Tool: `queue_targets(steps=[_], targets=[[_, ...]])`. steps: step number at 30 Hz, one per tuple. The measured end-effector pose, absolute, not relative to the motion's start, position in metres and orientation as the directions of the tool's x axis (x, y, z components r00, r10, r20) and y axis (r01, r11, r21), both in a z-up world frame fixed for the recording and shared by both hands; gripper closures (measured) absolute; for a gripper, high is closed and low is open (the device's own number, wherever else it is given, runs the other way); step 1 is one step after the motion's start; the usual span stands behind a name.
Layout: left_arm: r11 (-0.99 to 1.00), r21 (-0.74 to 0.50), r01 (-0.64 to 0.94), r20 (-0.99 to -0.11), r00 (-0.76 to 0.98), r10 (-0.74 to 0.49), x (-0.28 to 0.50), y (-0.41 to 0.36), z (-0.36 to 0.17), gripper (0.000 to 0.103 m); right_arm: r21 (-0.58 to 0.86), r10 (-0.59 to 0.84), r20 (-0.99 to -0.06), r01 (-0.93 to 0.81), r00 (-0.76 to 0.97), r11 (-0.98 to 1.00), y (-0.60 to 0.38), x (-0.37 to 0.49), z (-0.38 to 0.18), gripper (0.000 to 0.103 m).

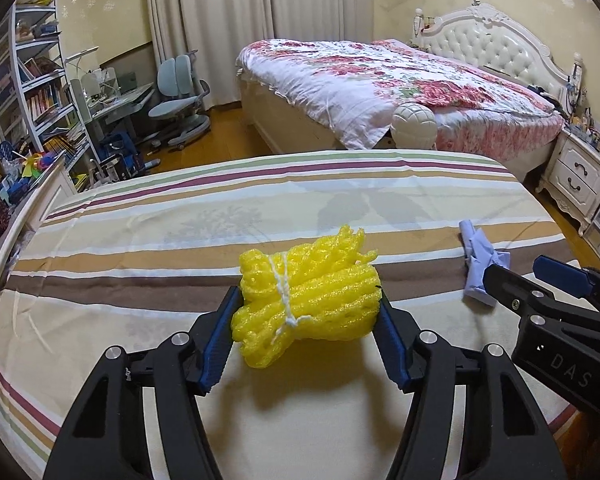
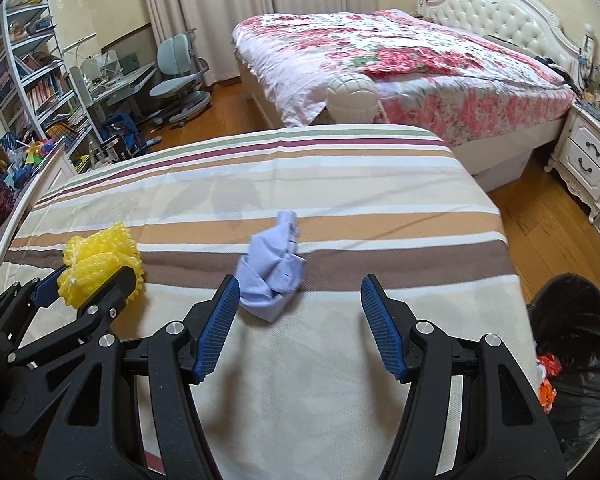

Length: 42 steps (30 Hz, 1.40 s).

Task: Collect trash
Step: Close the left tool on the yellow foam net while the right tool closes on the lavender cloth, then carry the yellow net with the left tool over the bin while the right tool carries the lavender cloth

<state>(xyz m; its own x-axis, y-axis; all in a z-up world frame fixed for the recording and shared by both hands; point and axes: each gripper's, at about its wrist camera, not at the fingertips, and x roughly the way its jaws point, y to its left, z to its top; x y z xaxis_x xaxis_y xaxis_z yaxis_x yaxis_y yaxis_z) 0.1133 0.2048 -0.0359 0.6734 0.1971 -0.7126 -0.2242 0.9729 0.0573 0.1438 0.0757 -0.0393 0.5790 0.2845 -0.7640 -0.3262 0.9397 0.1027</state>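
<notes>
On the striped bed cover (image 1: 140, 240), a yellow foam net bundle (image 1: 306, 298) tied with white string sits pinched between both pads of the left hand-held gripper (image 1: 306, 336). A smaller crumpled pale-blue paper (image 2: 274, 276) lies just ahead of the right hand-held gripper (image 2: 298, 324), whose jaws stand wide apart, its left pad nearly touching it

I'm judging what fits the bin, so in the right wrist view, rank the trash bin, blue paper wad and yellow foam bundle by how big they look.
1. trash bin, partly cut off.
2. blue paper wad and yellow foam bundle: look alike, and the left gripper hides part of the bundle.
</notes>
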Motion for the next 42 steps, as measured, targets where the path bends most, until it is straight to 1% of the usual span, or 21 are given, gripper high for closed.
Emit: queue_targets(steps=[4, 5, 7, 9, 10, 21, 32, 36, 42], targets=[[0.969, 0.049, -0.241, -0.718, 0.666, 0.202, 0.113, 0.213, -0.037, 0.042, 0.09, 0.277, -0.78, -0.338, 0.561, 0.937, 0.089, 0.15, -0.045, 0.041], [0.969, 0.047, -0.244, -0.719, 0.665, 0.202, 0.113, 0.214, -0.038, 0.042, 0.087, 0.275, -0.784, -0.34, 0.556, 0.936, 0.091, 0.151, -0.047, 0.043], [0.969, 0.043, -0.243, -0.72, 0.664, 0.199, 0.112, 0.214, -0.038, 0.042, 0.086, 0.271, -0.793, -0.34, 0.546, 0.936, 0.093, 0.152, -0.05, 0.052], [0.969, 0.045, -0.242, -0.718, 0.667, 0.2, 0.111, 0.214, -0.038, 0.042, 0.073, 0.26, -0.793, -0.338, 0.551, 0.938, 0.092, 0.15, -0.051, 0.064], [0.97, 0.043, -0.24, -0.718, 0.668, 0.197, 0.111, 0.213, -0.038, 0.042, 0.07, 0.259, -0.794, -0.339, 0.55, 0.938, 0.091, 0.148, -0.051, 0.066], [0.983, -0.004, -0.183, -0.706, 0.696, 0.127, 0.096, 0.176, -0.028, 0.042, 0.095, 0.255, -0.775, -0.293, 0.578, 0.951, 0.037, 0.116, -0.041, 0.066], [0.999, -0.042, -0.018, -0.672, 0.741, -0.015, 0.082, 0.089, -0.012, 0.042, 0.05, 0.124, -0.745, -0.131, 0.655, 0.99, -0.067, 0.076, -0.028, 0.066], [0.998, -0.038, 0.049, -0.659, 0.749, -0.062, 0.08, 0.055, -0.008, 0.042, 0.03, 0.074, -0.733, -0.076, 0.677, 0.997, -0.097, 0.066, -0.024, 0.066], [0.991, -0.027, 0.133, -0.646, 0.754, -0.119, 0.079, 0.011, -0.006, 0.042, 0.04, 0.021, -0.722, 0.011, 0.692, 0.999, -0.143, 0.057, -0.024, 0.066]])
